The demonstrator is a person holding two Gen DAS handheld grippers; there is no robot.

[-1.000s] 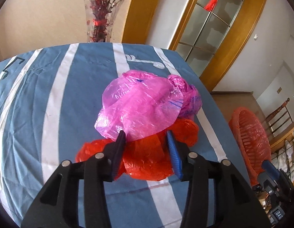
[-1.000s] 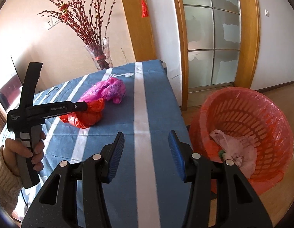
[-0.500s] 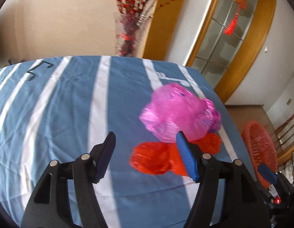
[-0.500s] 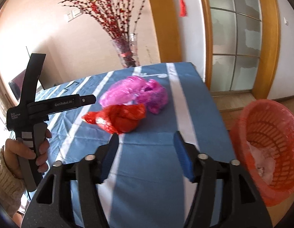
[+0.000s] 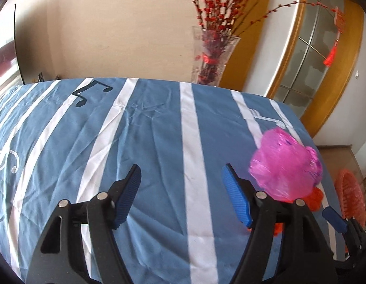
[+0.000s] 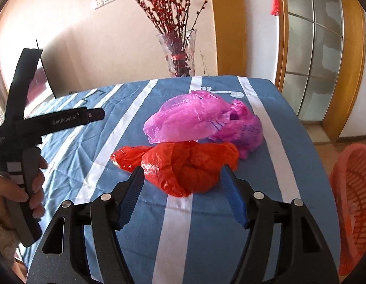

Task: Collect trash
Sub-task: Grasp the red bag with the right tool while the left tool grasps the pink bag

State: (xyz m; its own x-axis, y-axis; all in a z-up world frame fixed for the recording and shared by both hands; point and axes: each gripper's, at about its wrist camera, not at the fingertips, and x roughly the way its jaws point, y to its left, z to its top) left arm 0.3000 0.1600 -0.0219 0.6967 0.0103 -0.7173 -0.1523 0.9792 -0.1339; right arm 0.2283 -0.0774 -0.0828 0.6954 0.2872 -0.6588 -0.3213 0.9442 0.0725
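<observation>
A crumpled red plastic bag (image 6: 183, 165) lies on the blue striped tablecloth (image 6: 126, 123), with a pink plastic bag (image 6: 201, 120) just behind it and touching it. My right gripper (image 6: 183, 174) is open, its fingertips on either side of the red bag's near edge. My left gripper (image 5: 181, 172) is open and empty over bare cloth, left of the bags. The pink bag (image 5: 287, 165) and a bit of the red bag (image 5: 315, 197) show at the right of the left wrist view. The left gripper's body (image 6: 48, 123) shows at the left of the right wrist view.
An orange-red plastic basket (image 6: 353, 203) stands on the floor past the table's right edge; it also shows in the left wrist view (image 5: 350, 194). A glass vase with red branches (image 6: 179, 52) stands behind the table's far edge. A glass door is at the right.
My left gripper has opened and swung left away from the bags. My right gripper has moved from near the basket up to the red bag.
</observation>
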